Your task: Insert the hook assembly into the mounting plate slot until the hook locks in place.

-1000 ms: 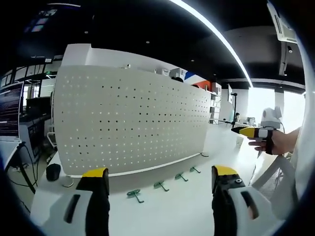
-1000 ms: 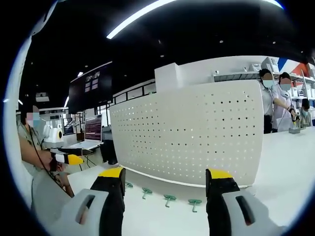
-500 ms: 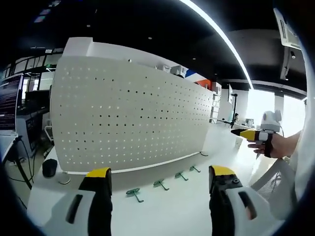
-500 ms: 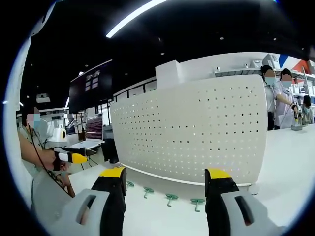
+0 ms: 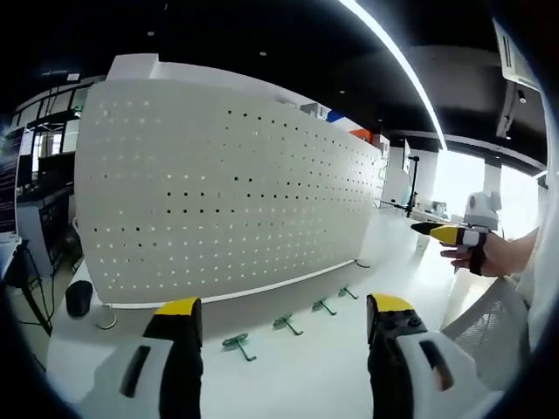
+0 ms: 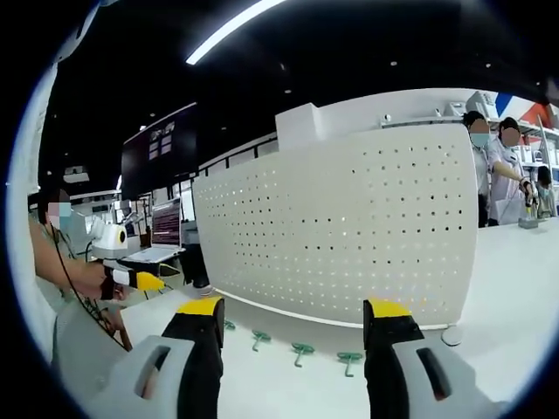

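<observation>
Four small green metal hooks point(image 5: 238, 343) lie in a row on the white table point(image 5: 297, 375), just in front of the foot of the upright white perforated mounting plate point(image 5: 227, 188). Both the left gripper point(image 5: 278, 325) and the right gripper point(image 6: 291, 320) stand with jaws apart and empty, short of the hooks.

Handling, as judged: the hooks look light, stiff and thin, and likely to slide on the smooth table. Grasp one across its shank, leaving the insertion end free.

Room: bare table lies between grippers and plate. The plate stands free and may tip if pushed hard.
</observation>
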The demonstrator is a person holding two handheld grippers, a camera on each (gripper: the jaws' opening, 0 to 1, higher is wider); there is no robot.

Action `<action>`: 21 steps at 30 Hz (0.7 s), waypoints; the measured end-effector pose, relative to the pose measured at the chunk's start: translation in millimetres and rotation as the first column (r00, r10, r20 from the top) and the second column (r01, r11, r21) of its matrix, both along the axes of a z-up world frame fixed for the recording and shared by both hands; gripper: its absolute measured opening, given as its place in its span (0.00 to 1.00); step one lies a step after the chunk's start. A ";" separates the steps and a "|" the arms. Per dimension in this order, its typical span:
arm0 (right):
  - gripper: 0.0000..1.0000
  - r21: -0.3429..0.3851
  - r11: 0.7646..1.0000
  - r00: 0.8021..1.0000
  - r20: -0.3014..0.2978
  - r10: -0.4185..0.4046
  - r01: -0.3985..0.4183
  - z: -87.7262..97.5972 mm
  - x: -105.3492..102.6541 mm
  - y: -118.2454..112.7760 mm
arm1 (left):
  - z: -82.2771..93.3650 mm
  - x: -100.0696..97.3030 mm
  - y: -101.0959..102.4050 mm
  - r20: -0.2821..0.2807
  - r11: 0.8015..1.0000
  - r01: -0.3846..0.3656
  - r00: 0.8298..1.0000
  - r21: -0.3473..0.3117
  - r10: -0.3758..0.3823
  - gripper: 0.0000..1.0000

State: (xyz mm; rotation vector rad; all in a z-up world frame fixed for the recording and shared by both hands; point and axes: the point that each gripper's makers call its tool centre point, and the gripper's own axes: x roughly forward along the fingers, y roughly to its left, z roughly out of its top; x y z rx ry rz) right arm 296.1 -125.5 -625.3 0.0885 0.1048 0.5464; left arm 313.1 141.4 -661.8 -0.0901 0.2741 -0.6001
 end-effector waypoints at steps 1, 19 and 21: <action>0.63 0.000 1.000 1.000 -0.002 0.000 0.000 -0.4 1.0 0.1 | -1.2 1.9 -0.7 -0.003 1.000 0.003 1.000 0.004 -0.003 0.79; 0.62 0.007 1.000 1.000 -0.010 0.018 -0.018 -3.7 10.3 8.4 | -15.0 22.3 2.5 -0.039 0.996 0.049 0.998 0.079 -0.046 0.78; 0.62 0.010 1.000 1.000 -0.008 0.018 -0.018 -3.3 11.4 9.1 | -18.3 24.6 1.7 -0.051 0.994 0.060 0.997 0.093 -0.055 0.78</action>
